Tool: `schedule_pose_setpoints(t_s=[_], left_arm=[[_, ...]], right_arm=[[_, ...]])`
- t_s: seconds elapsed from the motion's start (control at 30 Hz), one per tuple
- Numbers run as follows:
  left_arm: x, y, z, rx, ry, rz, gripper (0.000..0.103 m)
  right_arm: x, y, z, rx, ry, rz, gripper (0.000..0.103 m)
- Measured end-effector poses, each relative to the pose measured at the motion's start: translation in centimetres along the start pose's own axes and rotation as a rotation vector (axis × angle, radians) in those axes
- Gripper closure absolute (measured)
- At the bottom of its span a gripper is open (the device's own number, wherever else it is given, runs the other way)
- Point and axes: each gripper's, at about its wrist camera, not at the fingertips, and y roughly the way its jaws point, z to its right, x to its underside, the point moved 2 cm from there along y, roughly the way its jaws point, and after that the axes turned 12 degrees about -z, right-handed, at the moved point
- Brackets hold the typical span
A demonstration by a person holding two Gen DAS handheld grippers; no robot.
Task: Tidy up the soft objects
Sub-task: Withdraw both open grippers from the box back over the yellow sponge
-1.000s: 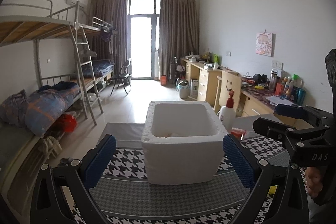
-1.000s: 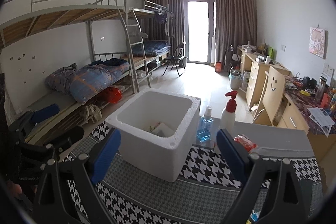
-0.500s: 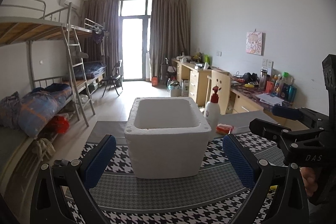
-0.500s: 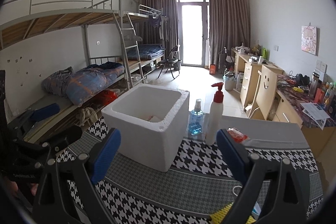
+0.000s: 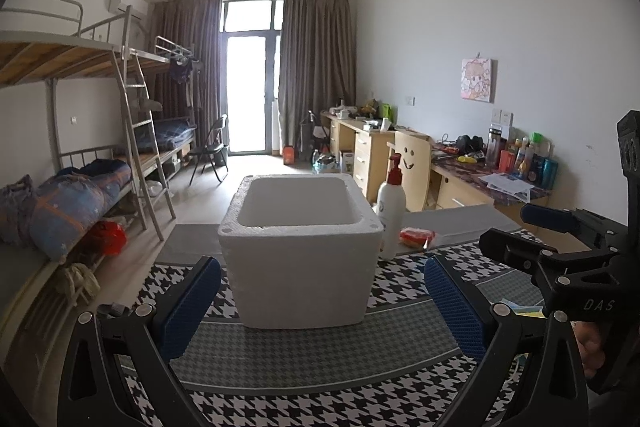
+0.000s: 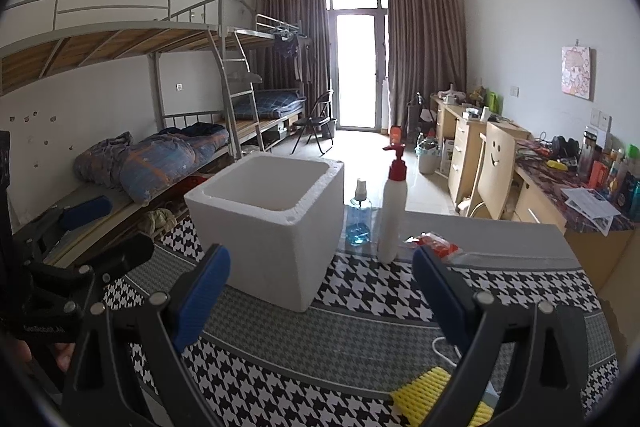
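Observation:
A white foam box [image 5: 300,251] stands on the houndstooth cloth [image 5: 304,363]; it also shows in the right wrist view [image 6: 272,223]. Its inside is hidden from this low angle. My left gripper [image 5: 322,301] is open and empty, just in front of the box. My right gripper [image 6: 322,293] is open and empty, in front of the box's right corner. A yellow soft object [image 6: 430,389] lies on the cloth near my right finger. A red packet [image 5: 416,237] lies right of the box, also in the right wrist view [image 6: 438,247].
A white pump bottle [image 6: 394,211] and a blue liquid bottle [image 6: 359,217] stand right of the box. A white cable [image 6: 444,347] lies on the cloth. Bunk beds [image 5: 80,187] stand left, desks [image 5: 460,179] right.
Both grippers have dropped lower and pulled back a little from the box, so its inside no longer shows. The yellow object has come into the right wrist view.

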Motion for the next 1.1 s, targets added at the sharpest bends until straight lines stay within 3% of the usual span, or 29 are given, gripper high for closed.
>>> schedule_pose_setpoints(t_s=[1.1], left_arm=[[3.1, 1.1, 2.5, 0.045, 0.016, 0.003, 0.001]], right_arm=[[4.6, -1.4, 2.1, 0.059, 0.08, 0.004, 0.008]])
